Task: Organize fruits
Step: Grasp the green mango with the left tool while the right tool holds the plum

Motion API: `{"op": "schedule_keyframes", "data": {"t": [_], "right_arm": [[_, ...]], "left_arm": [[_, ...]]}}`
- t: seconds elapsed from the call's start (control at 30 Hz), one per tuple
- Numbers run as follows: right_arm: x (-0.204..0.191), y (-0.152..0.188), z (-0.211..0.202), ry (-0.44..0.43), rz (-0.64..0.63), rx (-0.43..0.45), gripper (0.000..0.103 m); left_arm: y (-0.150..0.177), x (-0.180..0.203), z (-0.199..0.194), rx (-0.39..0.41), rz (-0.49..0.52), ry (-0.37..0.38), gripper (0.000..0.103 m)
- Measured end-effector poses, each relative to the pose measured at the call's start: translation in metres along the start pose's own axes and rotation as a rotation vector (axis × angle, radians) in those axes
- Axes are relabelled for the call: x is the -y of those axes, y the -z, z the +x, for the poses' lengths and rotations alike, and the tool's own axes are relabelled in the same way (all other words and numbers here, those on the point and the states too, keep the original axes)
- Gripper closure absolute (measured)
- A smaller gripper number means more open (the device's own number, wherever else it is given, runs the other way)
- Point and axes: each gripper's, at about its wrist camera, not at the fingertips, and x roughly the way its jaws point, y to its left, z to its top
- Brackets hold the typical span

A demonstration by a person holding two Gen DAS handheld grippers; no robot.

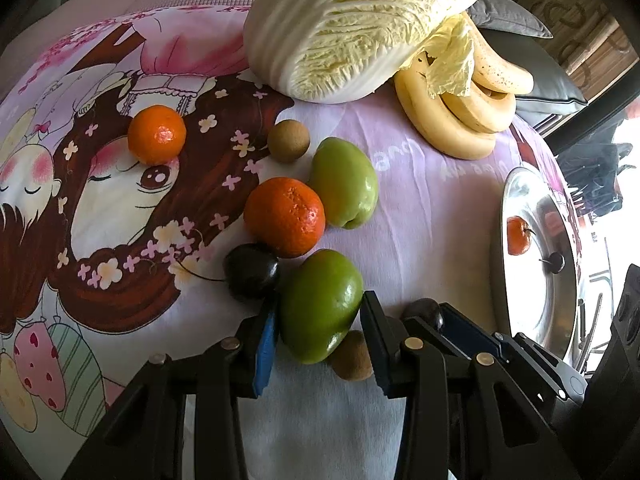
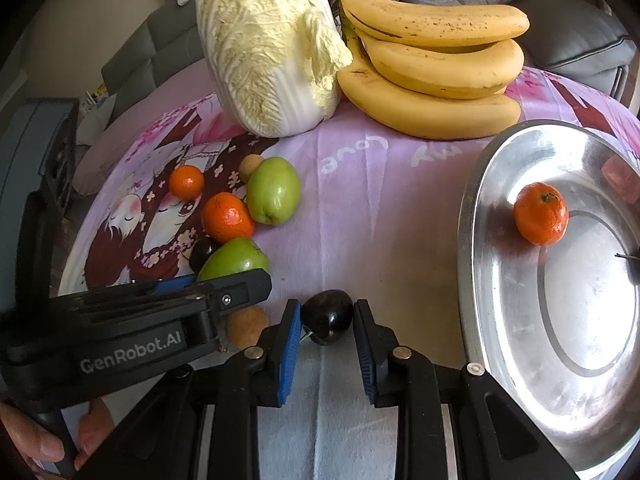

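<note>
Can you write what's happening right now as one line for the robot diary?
left gripper: fingers shut on green fruit | right gripper: fingers shut on dark cherry | metal plate: one orange

soft daylight from the right of the frame, glare on the metal plate point(image 2: 500, 184); sharp centre, dark curved fisheye corners.

brown fruit point(image 2: 246, 326): half hidden behind left gripper point(image 2: 230, 276)
metal plate point(image 2: 472, 240): cut off at frame edge
cabbage point(image 1: 360, 20): top cropped
</note>
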Motion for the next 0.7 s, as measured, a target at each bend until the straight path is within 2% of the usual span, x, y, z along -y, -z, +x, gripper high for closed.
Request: {"op": "schedule_keyframes", "data": {"t": [0.7], "right_arm": [[0.002,-0.001,0.002,-0.025,0.021,-0.003,0.074]], "left_arm": [[0.006,-0.007,-0.013,0.022,-0.009,0.008,0.063]]}}
